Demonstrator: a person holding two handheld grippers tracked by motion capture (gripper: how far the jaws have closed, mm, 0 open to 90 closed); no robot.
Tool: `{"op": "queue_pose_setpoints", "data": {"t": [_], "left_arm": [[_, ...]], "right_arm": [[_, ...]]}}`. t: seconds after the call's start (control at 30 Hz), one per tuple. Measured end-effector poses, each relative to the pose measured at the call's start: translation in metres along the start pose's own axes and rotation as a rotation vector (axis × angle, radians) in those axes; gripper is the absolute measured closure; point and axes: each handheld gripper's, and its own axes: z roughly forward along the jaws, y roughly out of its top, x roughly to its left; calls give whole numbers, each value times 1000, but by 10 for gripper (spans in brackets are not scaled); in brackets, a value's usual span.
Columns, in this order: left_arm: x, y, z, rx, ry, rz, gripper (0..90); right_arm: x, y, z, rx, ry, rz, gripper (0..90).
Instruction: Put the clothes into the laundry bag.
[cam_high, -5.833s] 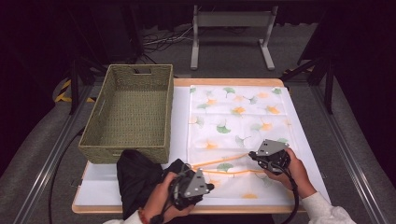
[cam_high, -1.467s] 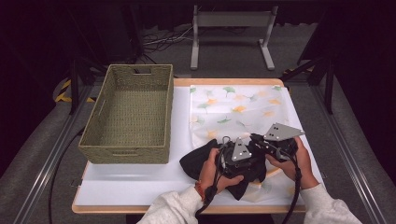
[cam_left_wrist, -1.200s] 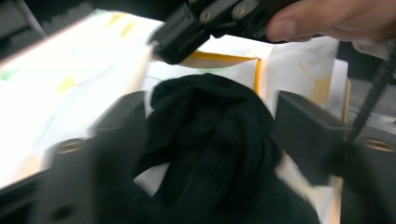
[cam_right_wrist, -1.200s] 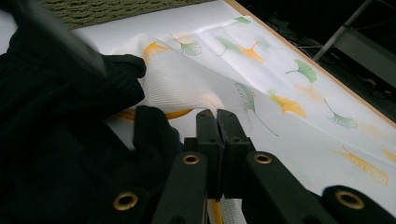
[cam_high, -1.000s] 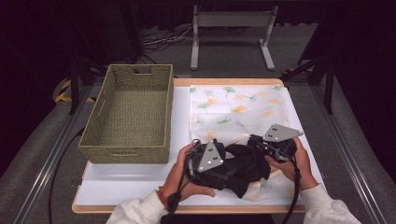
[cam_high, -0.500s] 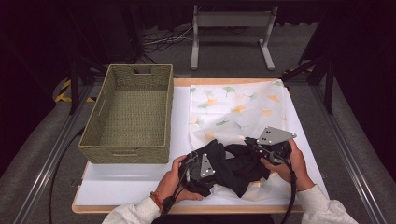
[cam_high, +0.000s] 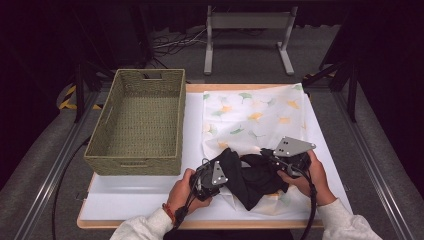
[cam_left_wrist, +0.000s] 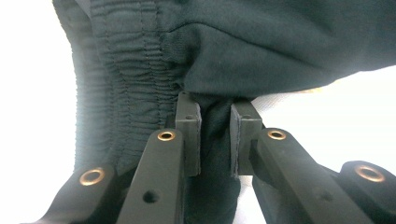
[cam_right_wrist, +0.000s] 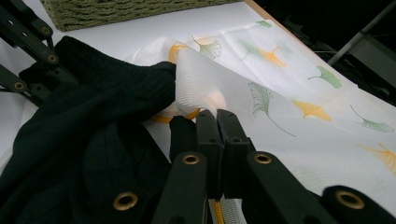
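Black garment (cam_high: 252, 175) is lying bunched on the mesh bag (cam_high: 255, 117) near the table's front. Left gripper (cam_high: 212, 177) has just been closing, now pinching its fabric beside the waistband; right gripper (cam_high: 280, 159) is clamping the bag's edge, readying insertion.

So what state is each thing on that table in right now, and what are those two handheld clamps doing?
Black garment: crumpled on the mesh bag's near end.
Mesh bag: spread flat, near edge lifted.
Woven basket: upright, nothing in it.
Left gripper: jaws just closing, pads pinching a fold of the garment.
Right gripper: shut on the mesh bag's edge.
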Motion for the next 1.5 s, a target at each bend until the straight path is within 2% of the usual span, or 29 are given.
{"op": "queue_pose_setpoints", "data": {"t": [0.03,0.17,0.2,0.27,0.3,0.5,0.53,0.6,0.67,0.73,0.8,0.83,0.97,1.03,1.2,1.4,1.5], "left_arm": [[0,0,0,0,0,0,777],[5,6,-20,-95,-36,-28,777],[6,9,-25,-118,-50,-26,780],[4,12,-27,-126,-58,-21,781],[2,17,-28,-143,-59,-4,785],[-5,40,-26,-200,-91,24,795],[-5,40,-26,-200,-91,24,795],[-10,51,-21,-219,-100,34,795],[-11,55,-18,-229,-96,32,796],[-12,63,-13,-248,-94,4,796],[-12,73,-14,-262,-88,-2,796],[-13,77,-14,-264,-91,-4,796],[-15,81,-12,-229,-88,31,795],[-12,82,-13,-225,-101,9,794],[-11,84,-5,-224,-109,4,794],[-5,79,17,-224,-95,-73,794],[-2,78,26,-226,-71,-125,792]], "right_arm": [[0,0,0,0,0,0,894],[-1,1,-1,-5,-2,9,894],[-2,1,-2,-9,1,13,894],[-2,1,-2,-9,1,14,894],[-3,3,-2,-15,1,13,894],[-1,10,-2,-29,4,10,894],[-1,11,-2,-31,7,11,894],[1,14,-1,-36,12,5,894],[1,15,-1,-38,14,4,895],[4,18,0,-40,19,-4,895],[6,21,0,-43,20,-5,894],[7,22,-1,-44,21,-7,894],[9,25,-2,-46,19,-17,894],[9,25,-2,-39,20,-16,894],[9,25,-2,-37,15,-11,894],[11,26,-1,-36,30,-12,894],[12,26,-1,-36,37,-15,895]]}}
